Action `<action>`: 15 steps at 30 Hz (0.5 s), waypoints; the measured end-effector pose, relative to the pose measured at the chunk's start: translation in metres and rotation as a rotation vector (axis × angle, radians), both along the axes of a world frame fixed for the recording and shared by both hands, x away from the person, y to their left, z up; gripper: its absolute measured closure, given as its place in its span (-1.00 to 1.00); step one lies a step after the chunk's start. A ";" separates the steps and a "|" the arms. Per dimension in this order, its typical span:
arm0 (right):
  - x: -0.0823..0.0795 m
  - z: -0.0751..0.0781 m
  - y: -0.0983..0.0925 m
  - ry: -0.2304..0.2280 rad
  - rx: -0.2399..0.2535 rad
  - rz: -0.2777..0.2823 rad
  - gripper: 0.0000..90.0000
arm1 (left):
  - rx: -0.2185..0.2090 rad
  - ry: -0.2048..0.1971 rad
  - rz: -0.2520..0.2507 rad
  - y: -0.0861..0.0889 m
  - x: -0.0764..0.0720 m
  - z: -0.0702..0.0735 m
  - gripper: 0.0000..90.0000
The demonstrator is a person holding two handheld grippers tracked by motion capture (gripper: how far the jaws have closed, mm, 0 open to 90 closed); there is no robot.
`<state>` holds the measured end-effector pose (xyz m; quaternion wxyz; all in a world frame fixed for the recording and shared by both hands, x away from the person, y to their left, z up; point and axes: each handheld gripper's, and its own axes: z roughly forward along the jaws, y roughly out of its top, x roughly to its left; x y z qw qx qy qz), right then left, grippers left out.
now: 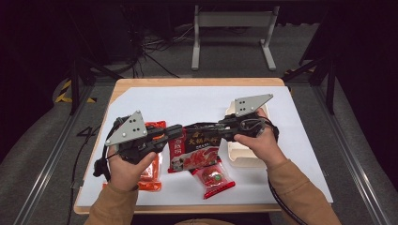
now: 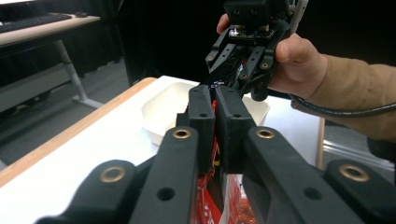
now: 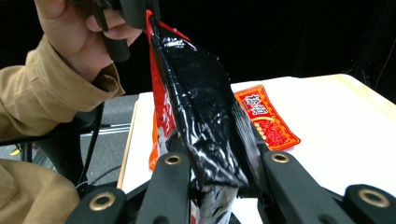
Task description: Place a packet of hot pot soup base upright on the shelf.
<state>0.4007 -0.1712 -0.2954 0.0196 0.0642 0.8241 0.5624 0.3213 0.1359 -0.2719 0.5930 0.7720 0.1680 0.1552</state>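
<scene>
The left gripper (image 1: 174,132) and the right gripper (image 1: 217,130) both hold one black and red food packet (image 1: 199,145) in the air above the white table (image 1: 197,101), each clamped on one end of it. In the left gripper view its jaws are pressed together on the packet's edge, and in the right gripper view the jaws squeeze the black side of the packet. A small red packet (image 1: 213,179) lies just below it, an orange packet (image 1: 152,164) lies at the left, and a white tray (image 1: 244,152) stands at the right.
</scene>
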 end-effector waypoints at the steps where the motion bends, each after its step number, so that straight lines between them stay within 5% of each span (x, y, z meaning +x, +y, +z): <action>1: 0.000 0.001 -0.001 -0.003 0.001 -0.002 0.75 | -0.008 0.001 0.003 0.001 0.000 0.000 0.82; 8: 0.000 0.013 -0.007 -0.027 -0.001 -0.044 0.76 | -0.037 0.004 0.030 0.009 0.001 0.002 0.32; 15: 0.003 0.032 -0.015 -0.044 -0.010 -0.097 0.76 | -0.046 0.002 0.068 0.017 0.003 0.003 0.08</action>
